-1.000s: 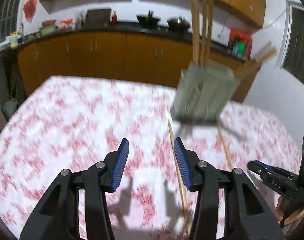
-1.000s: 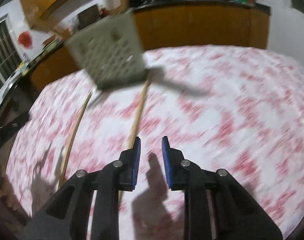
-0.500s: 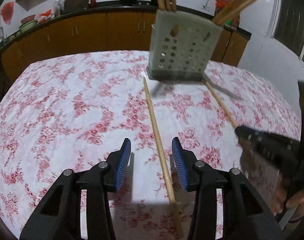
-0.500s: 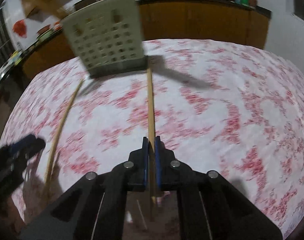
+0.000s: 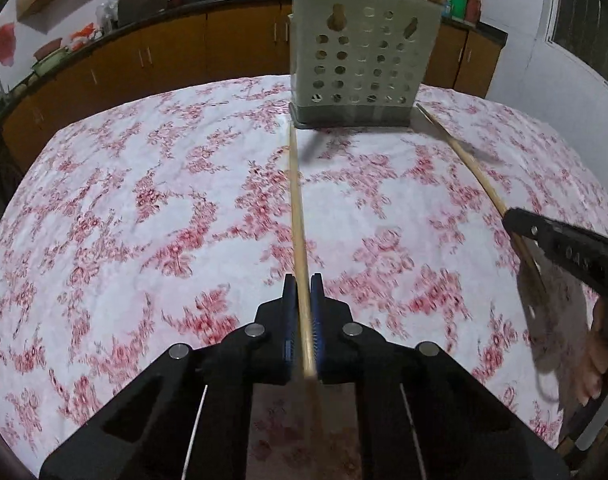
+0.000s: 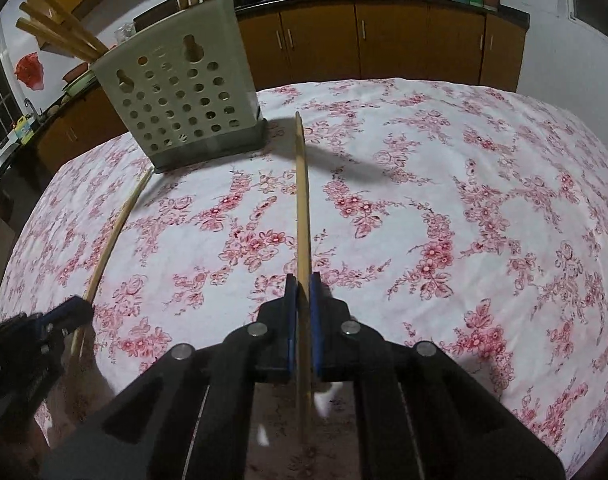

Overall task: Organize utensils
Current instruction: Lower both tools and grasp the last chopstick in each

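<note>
Left wrist view: left tongs clamped on chopstick; right tongs clamped on second chopstick; both tips beside holder. Risk: long sticks pivoting, striking holder.

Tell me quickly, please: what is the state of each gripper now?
Left gripper: closed on the left chopstick.
Right gripper: closed on the right chopstick.

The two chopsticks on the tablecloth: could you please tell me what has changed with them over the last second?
Both were lying free between open tongs. The right tongs closed on the right chopstick first; the left tongs, which came lower, have just closed on the left chopstick. Both chopsticks lie where they did, and the perforated holder keeps its place.
</note>
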`<control>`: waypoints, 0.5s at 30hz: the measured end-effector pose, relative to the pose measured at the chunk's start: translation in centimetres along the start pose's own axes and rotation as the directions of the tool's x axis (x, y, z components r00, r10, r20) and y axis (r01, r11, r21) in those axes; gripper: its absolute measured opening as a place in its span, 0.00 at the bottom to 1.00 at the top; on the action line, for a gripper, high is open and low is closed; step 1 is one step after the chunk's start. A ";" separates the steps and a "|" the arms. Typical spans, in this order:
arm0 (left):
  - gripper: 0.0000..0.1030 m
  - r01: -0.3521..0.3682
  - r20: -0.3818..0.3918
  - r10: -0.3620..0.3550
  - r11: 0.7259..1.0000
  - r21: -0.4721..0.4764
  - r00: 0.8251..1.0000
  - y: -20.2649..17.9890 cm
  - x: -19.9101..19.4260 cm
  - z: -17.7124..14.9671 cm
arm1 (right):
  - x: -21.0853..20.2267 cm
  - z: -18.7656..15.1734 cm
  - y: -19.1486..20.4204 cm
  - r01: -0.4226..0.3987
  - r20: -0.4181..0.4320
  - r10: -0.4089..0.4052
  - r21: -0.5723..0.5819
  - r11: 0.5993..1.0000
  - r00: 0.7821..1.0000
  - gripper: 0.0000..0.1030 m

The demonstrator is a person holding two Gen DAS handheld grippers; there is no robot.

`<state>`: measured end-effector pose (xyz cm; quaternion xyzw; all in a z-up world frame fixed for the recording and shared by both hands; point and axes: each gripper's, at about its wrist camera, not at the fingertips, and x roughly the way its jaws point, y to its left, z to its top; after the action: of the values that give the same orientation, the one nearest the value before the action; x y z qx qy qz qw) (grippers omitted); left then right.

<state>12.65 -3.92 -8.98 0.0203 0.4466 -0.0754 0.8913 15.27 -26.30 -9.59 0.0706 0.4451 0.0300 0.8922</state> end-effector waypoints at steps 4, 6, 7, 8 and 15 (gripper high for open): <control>0.08 -0.016 0.002 0.017 1.000 -0.022 1.000 1.4 1.2 1.6 | 0.4 0.6 0.1 0.010 0.002 -0.010 -0.003 1.000 1.000 0.08; 0.08 -0.026 0.002 0.026 0.999 -0.029 1.000 2.0 1.9 2.5 | 0.8 1.1 0.0 0.022 0.004 -0.022 -0.004 1.000 1.000 0.08; 0.08 -0.029 0.003 0.030 0.999 -0.031 1.000 2.1 2.1 2.8 | 1.1 1.5 -0.1 0.032 0.007 -0.032 -0.004 0.999 0.999 0.08; 0.08 -0.033 0.005 0.033 0.999 -0.035 0.999 2.3 2.3 3.1 | 1.2 1.7 -0.1 0.038 0.010 -0.038 -0.006 0.999 0.999 0.08; 0.08 -0.038 0.031 0.041 0.996 -0.077 0.999 3.0 2.8 3.8 | 2.3 2.9 -0.3 0.062 0.028 -0.062 -0.020 0.998 0.998 0.08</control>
<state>17.77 -1.69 -9.05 -0.0063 0.4342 -0.0410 0.8998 18.92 -26.60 -9.70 0.0477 0.4347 0.0061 0.8993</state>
